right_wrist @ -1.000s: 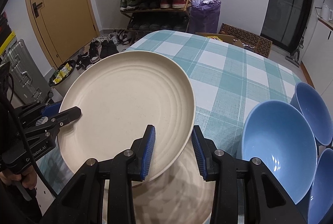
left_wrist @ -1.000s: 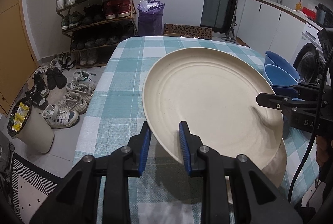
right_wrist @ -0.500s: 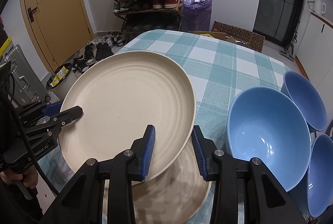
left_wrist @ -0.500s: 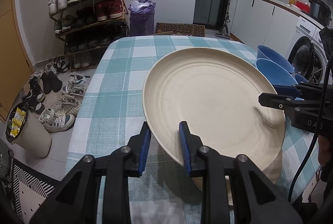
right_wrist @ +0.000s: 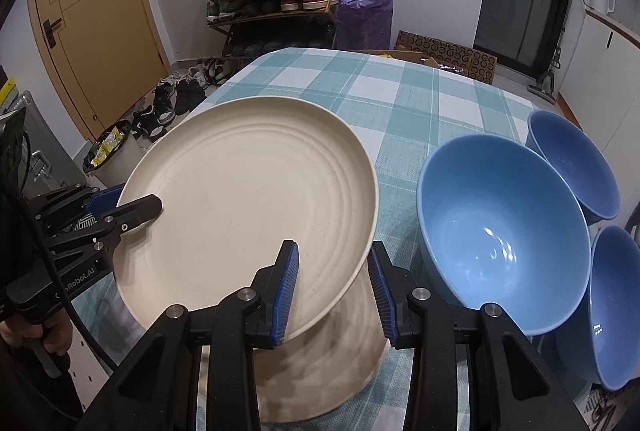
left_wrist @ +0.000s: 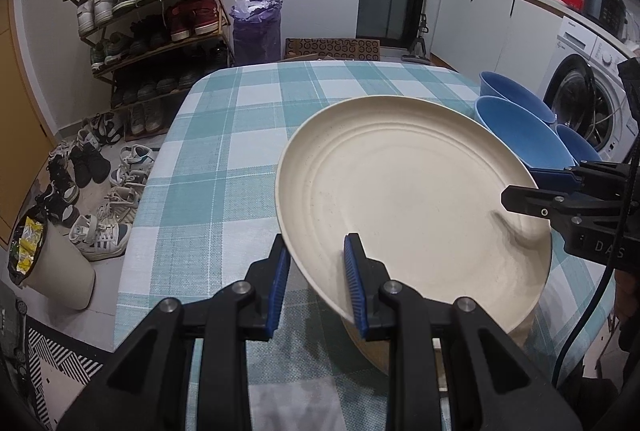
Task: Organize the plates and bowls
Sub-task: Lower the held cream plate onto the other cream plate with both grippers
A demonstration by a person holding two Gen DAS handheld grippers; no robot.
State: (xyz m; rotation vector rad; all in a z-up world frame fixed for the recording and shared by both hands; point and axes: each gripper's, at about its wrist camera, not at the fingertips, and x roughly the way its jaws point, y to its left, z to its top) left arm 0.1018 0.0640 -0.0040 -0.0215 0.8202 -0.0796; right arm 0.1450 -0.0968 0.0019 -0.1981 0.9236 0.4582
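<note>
Left gripper (left_wrist: 316, 281) and right gripper (right_wrist: 333, 285) each pinch opposite rims of the round cream ridged plate (right_wrist: 248, 199), raised above a second cream plate (right_wrist: 344, 359) at the checked tablecloth's (left_wrist: 224, 151) near edge; far half open.

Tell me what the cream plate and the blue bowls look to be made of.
Cream plate: matte with fine dark specks and moulded rings, no glare; looks like wheat-straw plastic or melamine, possibly unglazed-look ceramic. Blue bowls: smooth and glossy with sharp light glints inside; glazed ceramic or shiny plastic, the look cannot settle which.

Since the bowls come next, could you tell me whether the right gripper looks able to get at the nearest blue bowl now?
Probably not yet: the right gripper is clamped on the cream plate. The nearest blue bowl sits unobstructed beside it.
</note>
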